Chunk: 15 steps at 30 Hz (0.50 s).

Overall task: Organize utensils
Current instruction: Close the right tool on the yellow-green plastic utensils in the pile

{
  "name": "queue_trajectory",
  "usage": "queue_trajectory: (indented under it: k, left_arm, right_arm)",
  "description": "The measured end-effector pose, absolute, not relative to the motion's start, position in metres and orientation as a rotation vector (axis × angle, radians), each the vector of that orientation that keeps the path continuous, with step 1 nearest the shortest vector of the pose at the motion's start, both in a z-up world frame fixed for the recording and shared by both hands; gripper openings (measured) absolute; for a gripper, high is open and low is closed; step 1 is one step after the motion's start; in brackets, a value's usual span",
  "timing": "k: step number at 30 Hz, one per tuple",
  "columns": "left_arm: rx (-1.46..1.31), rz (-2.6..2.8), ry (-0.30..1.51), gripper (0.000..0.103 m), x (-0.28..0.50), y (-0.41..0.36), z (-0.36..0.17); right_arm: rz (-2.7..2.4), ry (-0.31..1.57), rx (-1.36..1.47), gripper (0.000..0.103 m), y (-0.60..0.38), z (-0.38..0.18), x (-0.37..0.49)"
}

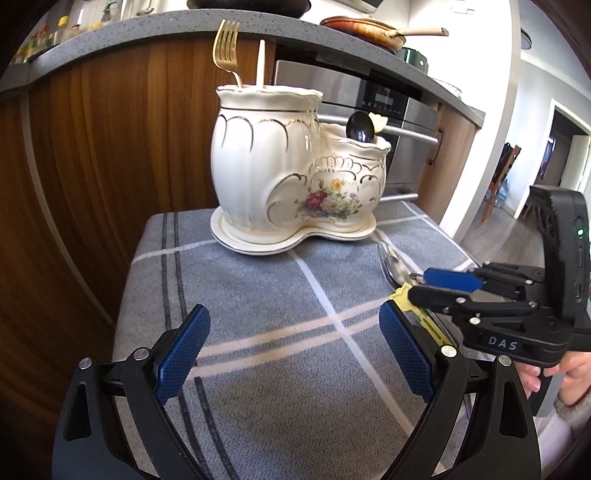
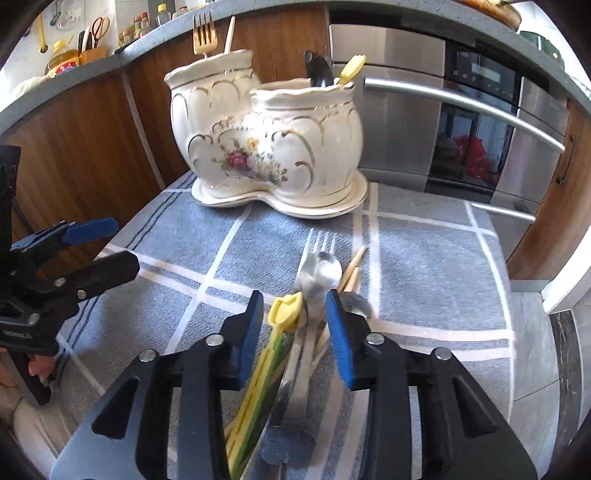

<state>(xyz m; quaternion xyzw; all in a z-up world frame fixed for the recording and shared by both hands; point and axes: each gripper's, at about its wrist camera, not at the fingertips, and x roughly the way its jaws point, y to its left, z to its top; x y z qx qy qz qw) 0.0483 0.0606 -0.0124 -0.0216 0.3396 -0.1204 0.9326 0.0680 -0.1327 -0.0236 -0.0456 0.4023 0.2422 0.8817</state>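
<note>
A white floral ceramic utensil holder [image 1: 291, 177] with two compartments stands at the far edge of the cloth; it also shows in the right wrist view [image 2: 266, 140]. A gold fork [image 1: 226, 48] stands in the tall part, a black spoon [image 1: 360, 127] in the low part. A pile of loose utensils lies on the cloth: a silver spoon [image 2: 320, 273], a silver fork [image 2: 317, 240], a yellow plastic utensil [image 2: 284, 310] and wooden chopsticks [image 2: 352, 269]. My right gripper [image 2: 295, 325] is open, its pads astride the spoon's handle and the yellow utensil. My left gripper [image 1: 295, 347] is open and empty over the cloth.
A grey checked cloth [image 1: 258, 295] covers the small table. Wooden cabinets [image 1: 92, 166] and a steel oven [image 2: 461, 122] stand behind. The countertop [image 1: 147, 29] above carries pans and bottles. The table's edges drop off left and right.
</note>
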Motion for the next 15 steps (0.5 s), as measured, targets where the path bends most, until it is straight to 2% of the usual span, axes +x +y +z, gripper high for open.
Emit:
queue_trajectory:
  k: [15]
  left_arm:
    - [-0.068,-0.262,0.719,0.092,0.047,0.066,-0.015]
  right_arm:
    - [0.483,0.878,-0.169,0.025,-0.114,-0.031,0.074]
